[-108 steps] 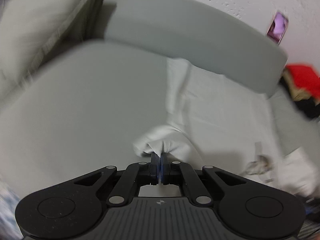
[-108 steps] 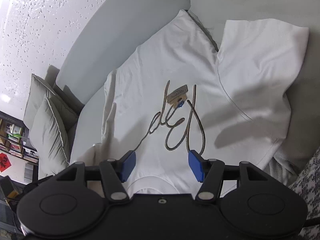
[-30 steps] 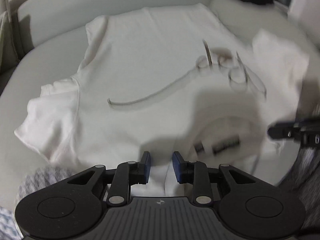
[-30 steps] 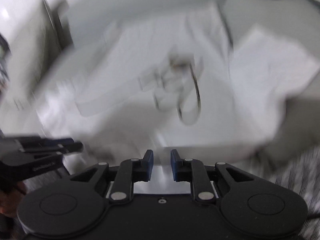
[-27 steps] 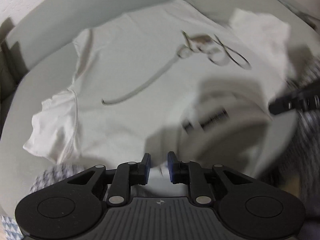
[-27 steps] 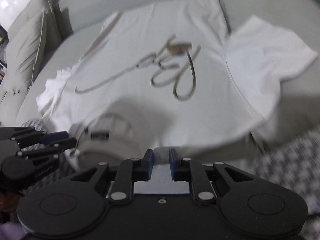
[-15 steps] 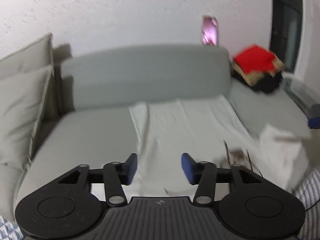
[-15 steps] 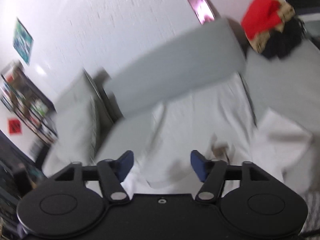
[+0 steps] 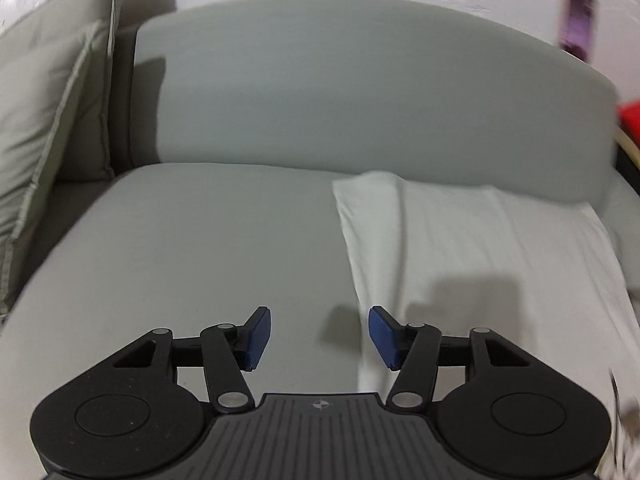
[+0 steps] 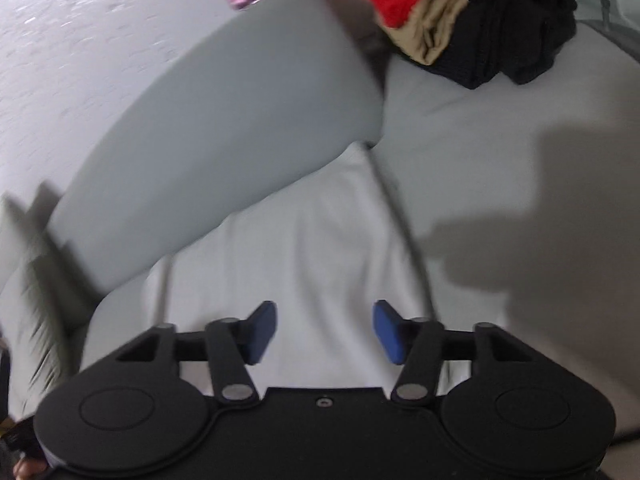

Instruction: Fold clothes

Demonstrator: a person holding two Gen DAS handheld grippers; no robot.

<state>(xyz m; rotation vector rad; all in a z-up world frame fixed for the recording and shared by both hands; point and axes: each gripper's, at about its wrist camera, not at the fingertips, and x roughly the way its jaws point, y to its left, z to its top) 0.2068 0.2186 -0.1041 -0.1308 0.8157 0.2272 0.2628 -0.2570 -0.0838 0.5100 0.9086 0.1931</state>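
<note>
Both jaws gaping wide, gripping nothing: left gripper (image 9: 316, 338) & right gripper (image 10: 325, 332) hovering over white cotton t-shirt (image 9: 480, 256) lying on grey fabric sofa (image 9: 200, 240).

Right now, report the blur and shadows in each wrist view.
Left wrist view: fisheye bends the sofa backrest; white shirt smeared rightward, soft shadow on it. Right wrist view: heavier motion blur, clothes pile streaked, a broad dark shadow on the seat cushion.
</note>
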